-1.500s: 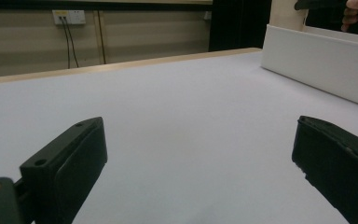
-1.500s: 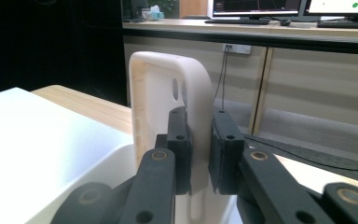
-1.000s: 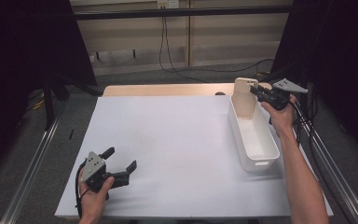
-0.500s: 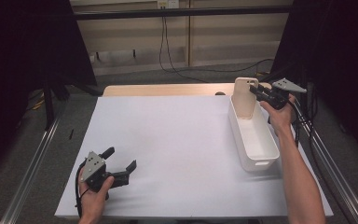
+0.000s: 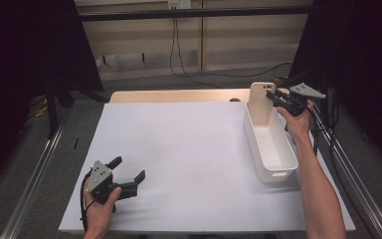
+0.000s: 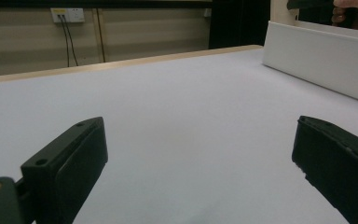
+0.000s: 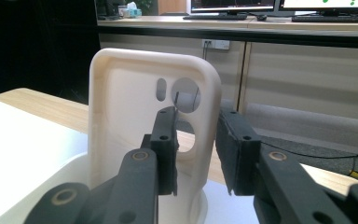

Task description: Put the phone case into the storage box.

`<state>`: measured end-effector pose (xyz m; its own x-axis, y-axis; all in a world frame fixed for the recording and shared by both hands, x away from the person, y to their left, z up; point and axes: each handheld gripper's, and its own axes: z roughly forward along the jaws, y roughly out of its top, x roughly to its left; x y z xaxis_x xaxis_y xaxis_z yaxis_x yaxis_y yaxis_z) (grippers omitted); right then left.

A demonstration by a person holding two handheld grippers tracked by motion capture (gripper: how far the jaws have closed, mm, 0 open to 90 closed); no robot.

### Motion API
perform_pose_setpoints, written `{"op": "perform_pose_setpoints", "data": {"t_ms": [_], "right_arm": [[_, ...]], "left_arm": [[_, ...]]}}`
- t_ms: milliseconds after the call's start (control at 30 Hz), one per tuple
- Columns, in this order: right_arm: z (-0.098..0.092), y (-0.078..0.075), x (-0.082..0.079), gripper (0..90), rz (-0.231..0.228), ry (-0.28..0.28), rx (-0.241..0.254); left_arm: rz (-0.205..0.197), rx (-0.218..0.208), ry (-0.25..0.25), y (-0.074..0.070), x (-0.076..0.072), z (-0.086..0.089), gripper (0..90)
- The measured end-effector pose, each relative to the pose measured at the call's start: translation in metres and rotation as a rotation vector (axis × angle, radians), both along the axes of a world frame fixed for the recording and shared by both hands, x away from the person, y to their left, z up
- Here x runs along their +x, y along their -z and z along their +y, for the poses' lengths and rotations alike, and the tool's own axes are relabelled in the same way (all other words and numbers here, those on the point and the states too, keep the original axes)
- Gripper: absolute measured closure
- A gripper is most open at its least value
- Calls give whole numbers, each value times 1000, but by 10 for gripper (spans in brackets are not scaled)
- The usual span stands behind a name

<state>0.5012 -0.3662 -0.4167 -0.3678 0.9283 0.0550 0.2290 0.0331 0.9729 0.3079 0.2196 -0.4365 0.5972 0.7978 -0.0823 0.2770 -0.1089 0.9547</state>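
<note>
Setting: a laboratory or recording workroom. A bench (image 5: pixel 189 149) covered with a plain white sheet is enclosed by black curtains (image 5: pixel 25 59) and flanked by metal rails (image 5: pixel 30 189); cables (image 5: pixel 179 50) are run down a panelled wall from a socket plate (image 6: pixel 68 15). In the right gripper view a counter (image 7: pixel 233 21) carrying computer monitors (image 7: pixel 235 4) and a keyboard (image 7: pixel 326 18) is recorded behind the bench.

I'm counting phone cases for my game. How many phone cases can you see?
1. A cream phone case stands upright at the far end of the white bin, between the jaws of the right gripper, which have just been opening. The bin's near wall could hide something small.
</note>
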Motion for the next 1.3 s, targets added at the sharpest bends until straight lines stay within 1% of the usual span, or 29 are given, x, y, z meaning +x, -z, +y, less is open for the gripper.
{"op": "perform_pose_setpoints", "data": {"t_ms": [33, 100, 167, 267, 333, 400, 433, 467, 533, 600, 633, 700, 733, 867, 967, 1000, 1033, 1067, 1100, 1133, 1167, 1233, 1300], "right_arm": [[0, 0, 0, 715, 2, -1, 8], [0, 0, -1, 668, 3, 4, 9], [-1, 0, -2, 655, 5, 7, 5], [-2, 0, -3, 551, 7, 20, 15], [-2, 0, -4, 550, 4, 23, 28], [-2, -1, -5, 522, 3, 23, 21], [-2, -1, -5, 513, 2, 26, 27], [-2, -2, -6, 502, 3, 27, 30], [-3, -2, -6, 462, 5, 29, 30], [-2, -2, -7, 418, 15, 28, 22], [-2, -2, -7, 390, 17, 28, 22], [-2, -2, -8, 331, 22, 30, 24], [-2, -3, -8, 310, 22, 32, 27], [-3, -4, -9, 217, 36, 24, 26], [-4, -4, -11, 151, 47, 25, 42], [-4, -4, -12, 134, 48, 25, 40], [-4, -5, -13, 115, 53, 23, 38], [-3, -5, -14, 106, 54, 28, 39], [-3, -5, -16, 99, 42, 36, 39], [-2, -6, -17, 86, 38, 37, 40], [-2, -6, -18, 76, 39, 36, 41], [-1, -6, -19, 54, 54, 33, 29], [0, -8, -22, 41, 50, 39, 35]], "left_arm": [[3, -6, -3, 0, 0, 0, 35], [0, 0, -1, 0, 0, 0, 35], [0, -10, -1, 0, -1, -1, 35], [-3, -9, -3, 0, 0, -1, 35], [-3, -2, -1, -1, 1, -1, 35], [1, -16, -8, -1, 1, -3, 35], [-4, -6, -4, -1, 2, -2, 35], [-3, -6, -5, -1, 2, -2, 35], [-3, -7, -11, -1, 3, -2, 35], [-3, -17, -16, -2, 4, -3, 35], [-5, -9, -16, -2, 5, -3, 35], [-5, -10, -28, -3, 6, -3, 37], [-5, -20, -27, -3, 7, -4, 37], [-2, -15, -26, -2, 7, -4, 36], [-5, -14, -28, -2, 6, -4, 35], [-2, -27, -29, -3, 5, -4, 35], [-3, -26, -25, -3, 4, -4, 35], [-6, -27, -25, -4, 3, -5, 35], [-12, -19, -24, -5, 2, -5, 35], [-19, -24, -23, -5, 1, -5, 35], [-16, -31, -25, -6, 1, -5, 35], [-18, -22, -27, -6, 0, -5, 35], [-19, -24, -26, -6, 0, -5, 36]]}}
